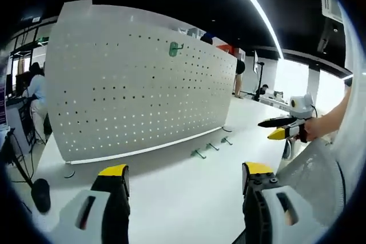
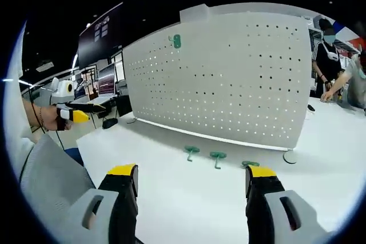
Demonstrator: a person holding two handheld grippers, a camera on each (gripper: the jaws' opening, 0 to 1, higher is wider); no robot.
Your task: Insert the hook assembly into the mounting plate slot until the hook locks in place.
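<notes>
A white perforated mounting plate [image 1: 137, 78] stands upright on the white tabletop [image 1: 183, 198], filling the centre of the left gripper view and the centre right of the right gripper view. One green hook [image 1: 175, 49] already hangs in its upper holes, near the top centre. Three loose green hook assemblies [image 2: 216, 157] lie in a row on the tabletop just in front of the plate's base, low centre in the right gripper view, presumably laid out within easy reach for pickup. The left claw [image 1: 186, 178] stands apart and holds nothing, hovering well back from the hooks. The right claw [image 2: 191, 178] is likewise spread and unloaded, aimed towards the row. No insertion looks begun; a hook must be grasped first.
</notes>
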